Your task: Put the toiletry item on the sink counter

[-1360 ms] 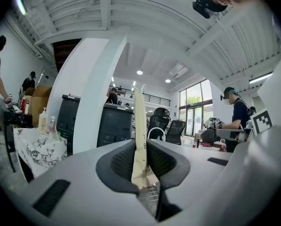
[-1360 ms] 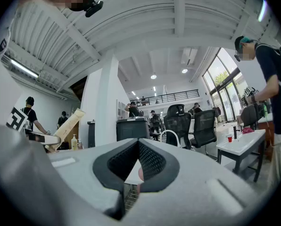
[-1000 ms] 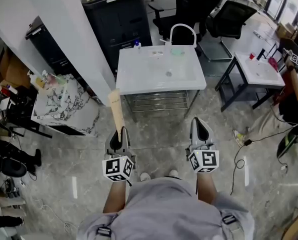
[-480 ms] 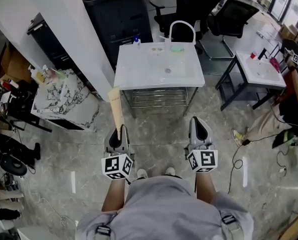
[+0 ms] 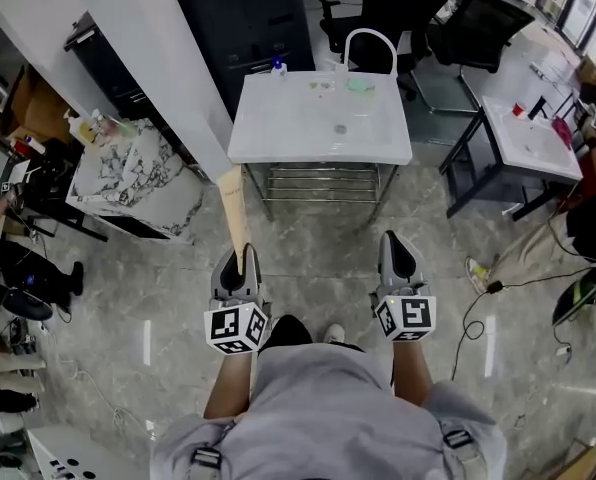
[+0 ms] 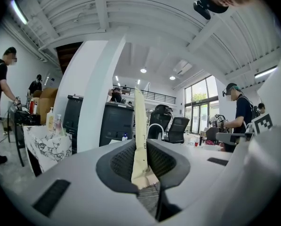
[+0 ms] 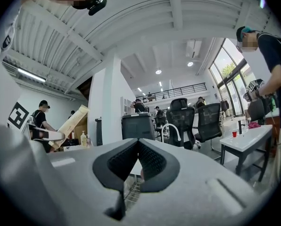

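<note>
The toiletry item (image 5: 234, 213) is a long, flat beige tube. It sticks out forward from my left gripper (image 5: 243, 258), whose jaws are shut on its near end. In the left gripper view the tube (image 6: 139, 131) stands upright between the dark pads of that gripper (image 6: 143, 166). My right gripper (image 5: 398, 240) hangs level beside it, shut with nothing in it; in its own view the right gripper (image 7: 138, 161) has its pads together. Ahead stands the white sink counter (image 5: 278, 138) with an arched white faucet (image 5: 370, 43). Both grippers are short of the counter's front edge.
A wire rack (image 5: 323, 183) sits under the sink. A white pillar (image 5: 148, 48) and a marble-patterned table (image 5: 128, 183) are to the left, a black cabinet (image 5: 248, 18) behind. A second sink table (image 5: 528, 138), office chairs (image 5: 468, 28) and a floor cable (image 5: 478, 308) are at the right. People stand at both sides.
The person has stepped forward and both grippers have come a little nearer the sink table. The left gripper's hold on the tube is unchanged; the right stays shut.
</note>
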